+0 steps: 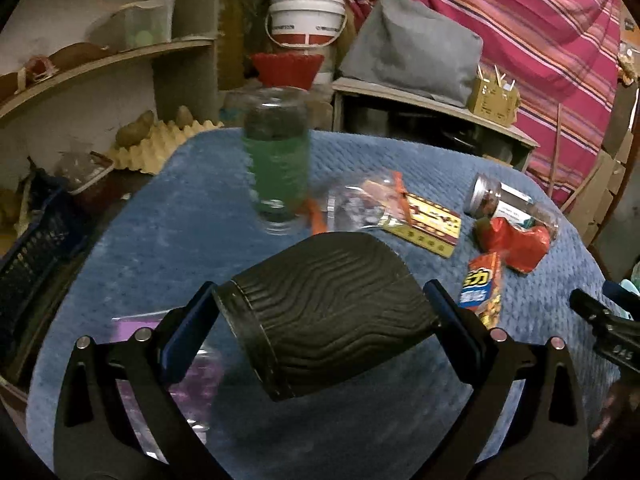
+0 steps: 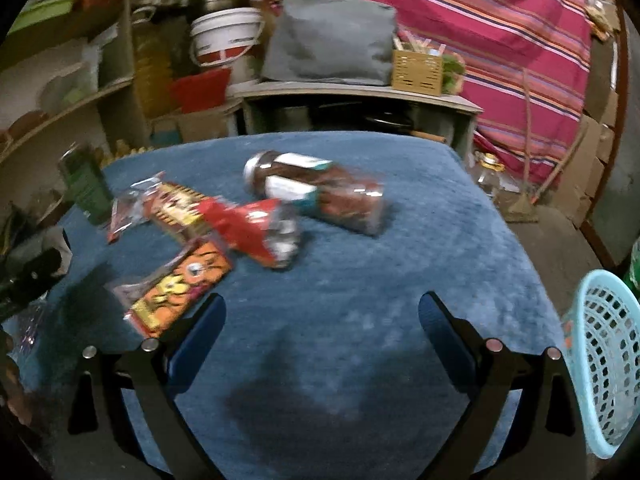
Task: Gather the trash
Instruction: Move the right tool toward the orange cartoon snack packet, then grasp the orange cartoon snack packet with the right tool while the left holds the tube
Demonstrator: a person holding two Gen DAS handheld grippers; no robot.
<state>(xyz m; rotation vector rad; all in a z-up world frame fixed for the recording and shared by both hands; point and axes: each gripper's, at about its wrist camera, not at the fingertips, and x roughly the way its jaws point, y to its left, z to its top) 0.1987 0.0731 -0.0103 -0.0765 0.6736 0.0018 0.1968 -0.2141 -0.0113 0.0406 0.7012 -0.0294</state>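
My left gripper is shut on a black ribbed cup, held tilted on its side above the blue cloth. Ahead of it stands a clear bottle with a green label. Wrappers lie to the right: a clear-and-yellow packet, a red wrapper, an orange snack packet and a clear jar on its side. My right gripper is open over bare cloth, with the orange packet, the red wrapper and the jar beyond it.
A light blue plastic basket sits at the right edge of the right wrist view. A dark blue crate is left of the table. A purple packet lies under my left gripper. Shelves, a white bucket and a striped curtain stand behind.
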